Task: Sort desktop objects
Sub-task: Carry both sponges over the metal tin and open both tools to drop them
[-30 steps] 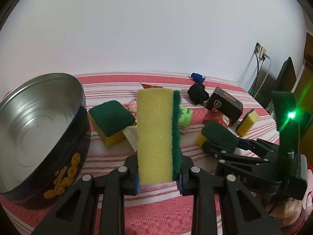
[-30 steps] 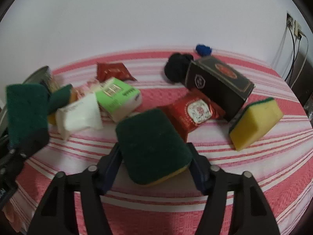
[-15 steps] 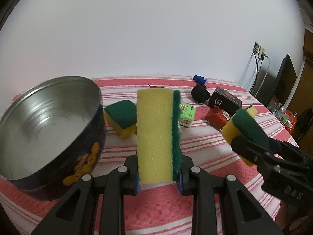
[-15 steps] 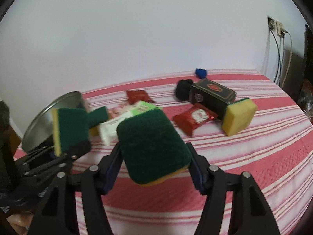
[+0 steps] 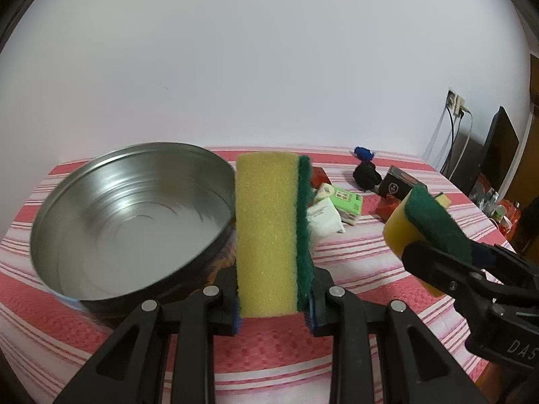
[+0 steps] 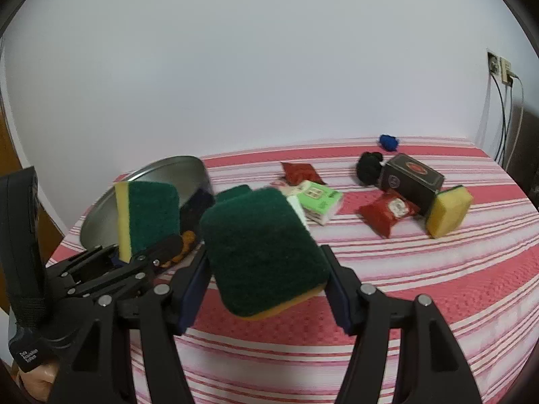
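Observation:
My left gripper is shut on a yellow-and-green sponge, held upright just right of the round metal tin. The same sponge shows in the right wrist view, in front of the tin. My right gripper is shut on a second sponge, green side up, held above the tablecloth; it also shows at the right of the left wrist view. A third sponge lies on the table at the right. A fourth sponge peeks out behind the held one.
On the red striped tablecloth lie a green-and-white pack, a white packet, two red packets, a black box, a black lump and a blue thing. Cables hang on the wall at the right.
Both grippers have lifted with their sponges and moved left toward the tin. The tin now sits close beside the left sponge, and the table objects look farther away.

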